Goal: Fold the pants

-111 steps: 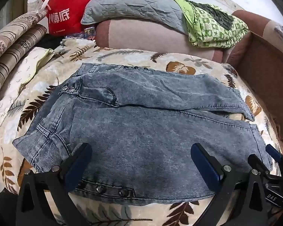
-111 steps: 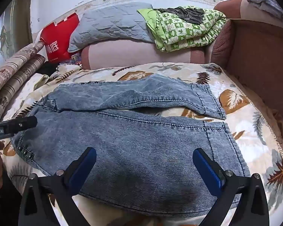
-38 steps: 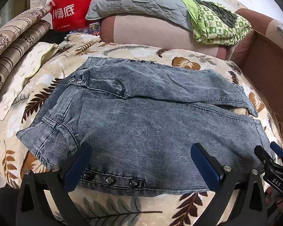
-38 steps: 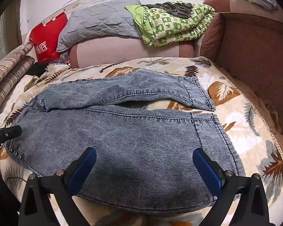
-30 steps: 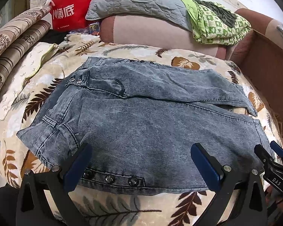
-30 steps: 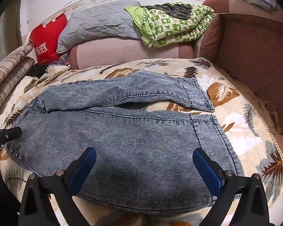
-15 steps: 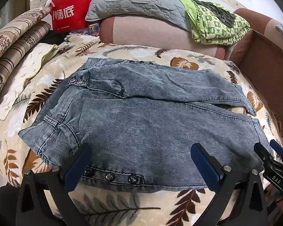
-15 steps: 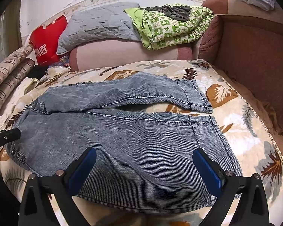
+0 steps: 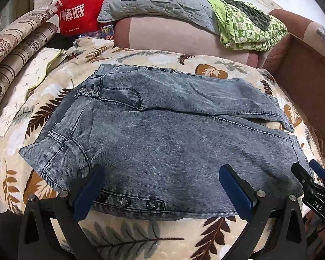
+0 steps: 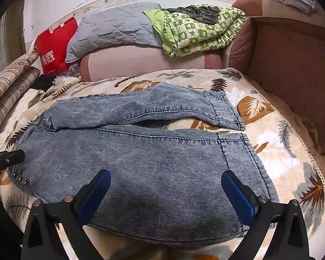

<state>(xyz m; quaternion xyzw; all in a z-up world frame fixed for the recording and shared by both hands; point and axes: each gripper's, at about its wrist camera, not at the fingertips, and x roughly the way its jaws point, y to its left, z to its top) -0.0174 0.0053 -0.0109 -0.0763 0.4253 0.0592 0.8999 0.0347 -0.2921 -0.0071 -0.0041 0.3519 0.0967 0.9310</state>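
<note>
Grey-blue denim pants [image 9: 162, 134] lie flat on a leaf-print blanket [image 9: 140, 234], waist at the left, both legs running right. They also show in the right wrist view [image 10: 140, 164]. My left gripper [image 9: 160, 184] is open and empty, hovering over the near edge by the studded waistband [image 9: 127, 201]. My right gripper [image 10: 165, 190] is open and empty over the near leg, towards its hem [image 10: 251, 151]. The right gripper also shows at the right edge of the left wrist view [image 9: 314, 186].
A red bag [image 9: 75, 10], grey pillow [image 9: 156, 2] and green patterned quilt [image 9: 249, 30] sit on the sofa back. Striped rolled cushions [image 9: 15, 49] lie at the left. A brown sofa arm [image 10: 292, 71] rises at the right.
Both grippers have drawn back slightly towards me and stayed open. The pants have not moved.
</note>
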